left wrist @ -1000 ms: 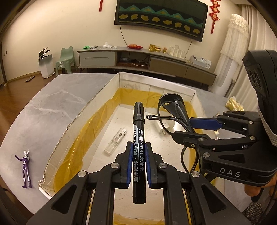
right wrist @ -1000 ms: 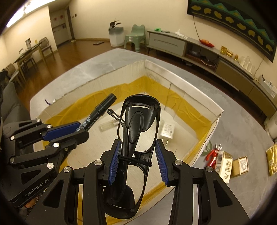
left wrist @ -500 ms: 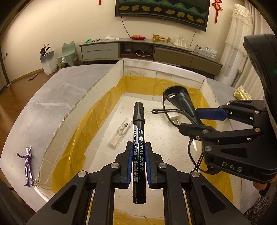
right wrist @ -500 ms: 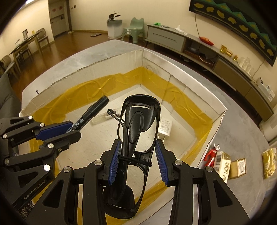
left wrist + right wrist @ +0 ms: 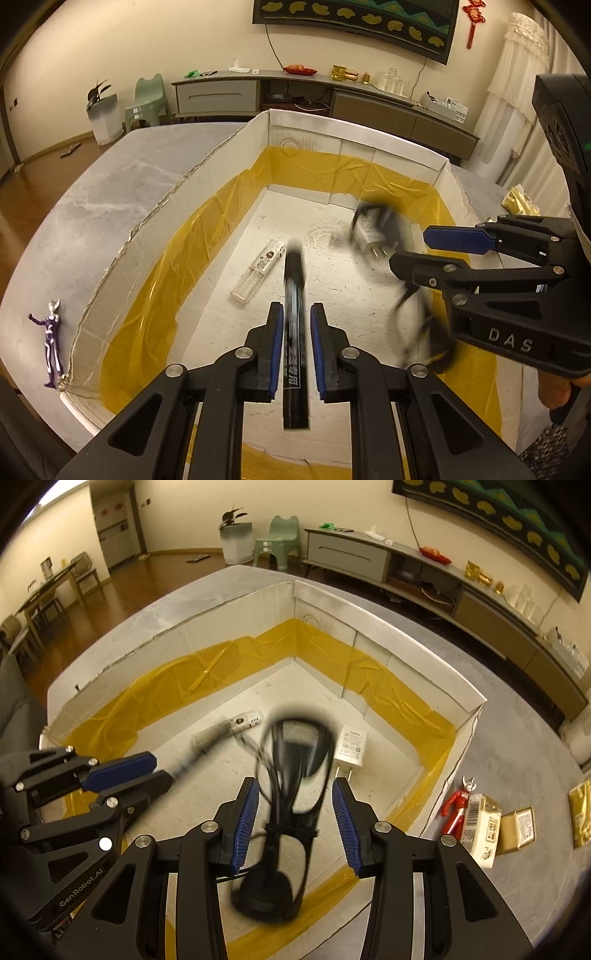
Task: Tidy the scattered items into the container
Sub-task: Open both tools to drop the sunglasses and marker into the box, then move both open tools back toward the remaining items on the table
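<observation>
Marker (image 5: 294,325), blurred, sits between the parted pads of the left gripper (image 5: 297,314) above the white box (image 5: 207,192). Right gripper (image 5: 295,797) is spread wide; blurred black glasses (image 5: 291,812) sit loose between its fingers.

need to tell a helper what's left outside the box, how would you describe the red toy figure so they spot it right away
Find the big white box with yellow tape inside. Just outside its right wall, on the grey table, lies the red toy figure. It touches a cream carton, and it is the only red and silver thing there.
</observation>
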A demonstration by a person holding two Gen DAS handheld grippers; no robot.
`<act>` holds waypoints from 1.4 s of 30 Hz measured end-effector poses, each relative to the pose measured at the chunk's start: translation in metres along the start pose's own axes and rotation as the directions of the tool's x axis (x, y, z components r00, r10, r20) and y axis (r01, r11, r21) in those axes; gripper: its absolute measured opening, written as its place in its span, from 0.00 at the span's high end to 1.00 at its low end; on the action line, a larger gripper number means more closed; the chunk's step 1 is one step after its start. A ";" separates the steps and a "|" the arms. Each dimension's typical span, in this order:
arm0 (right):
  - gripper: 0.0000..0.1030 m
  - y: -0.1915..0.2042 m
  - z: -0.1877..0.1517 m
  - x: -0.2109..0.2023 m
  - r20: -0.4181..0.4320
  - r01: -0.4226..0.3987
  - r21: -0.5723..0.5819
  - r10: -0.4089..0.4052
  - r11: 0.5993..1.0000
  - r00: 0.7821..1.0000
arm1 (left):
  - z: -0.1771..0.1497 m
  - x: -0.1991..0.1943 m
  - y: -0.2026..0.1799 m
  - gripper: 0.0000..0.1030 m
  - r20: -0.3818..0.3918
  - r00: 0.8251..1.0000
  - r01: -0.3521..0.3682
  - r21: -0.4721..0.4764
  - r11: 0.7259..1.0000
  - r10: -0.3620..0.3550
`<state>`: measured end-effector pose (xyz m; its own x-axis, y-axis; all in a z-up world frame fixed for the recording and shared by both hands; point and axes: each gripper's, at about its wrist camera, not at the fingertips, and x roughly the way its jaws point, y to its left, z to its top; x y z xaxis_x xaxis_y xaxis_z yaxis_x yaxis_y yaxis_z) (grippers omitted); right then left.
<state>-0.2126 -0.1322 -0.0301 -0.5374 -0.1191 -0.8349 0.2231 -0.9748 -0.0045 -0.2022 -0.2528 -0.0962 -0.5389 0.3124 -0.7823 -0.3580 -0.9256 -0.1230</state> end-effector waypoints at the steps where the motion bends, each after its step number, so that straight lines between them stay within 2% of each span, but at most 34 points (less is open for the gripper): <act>1: 0.56 -0.001 0.000 -0.002 0.004 -0.002 0.004 0.002 1.000 1.000 | 0.000 -0.001 0.001 0.78 -0.001 1.000 0.002 -0.006 1.000 -0.002; 6: 0.56 0.001 -0.001 -0.007 0.011 -0.009 -0.001 0.009 1.000 1.000 | -0.002 -0.004 0.003 0.73 0.001 1.000 -0.002 -0.011 1.000 0.002; 8: 0.56 0.002 -0.001 -0.009 0.011 -0.011 -0.008 0.011 1.000 1.000 | -0.003 -0.004 0.004 0.58 -0.003 1.000 -0.007 -0.014 1.000 0.007; 9: 0.56 0.005 -0.001 -0.010 0.012 -0.011 -0.011 0.011 1.000 1.000 | -0.003 -0.005 0.004 0.56 0.000 1.000 -0.012 -0.013 1.000 0.012; 24: 0.56 0.015 -0.009 -0.027 0.012 -0.024 -0.052 0.025 0.998 1.000 | -0.006 -0.015 -0.014 0.56 0.014 0.999 -0.034 0.062 0.997 0.034; 42: 0.56 0.012 -0.023 -0.059 0.041 0.005 -0.069 -0.002 0.998 0.999 | -0.012 -0.038 -0.038 0.56 0.037 0.999 -0.035 0.126 0.991 0.030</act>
<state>-0.1599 -0.1331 0.0064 -0.5710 -0.1245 -0.8114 0.2755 -0.9602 -0.0466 -0.1590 -0.2321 -0.0686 -0.5776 0.2922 -0.7623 -0.4323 -0.9015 -0.0180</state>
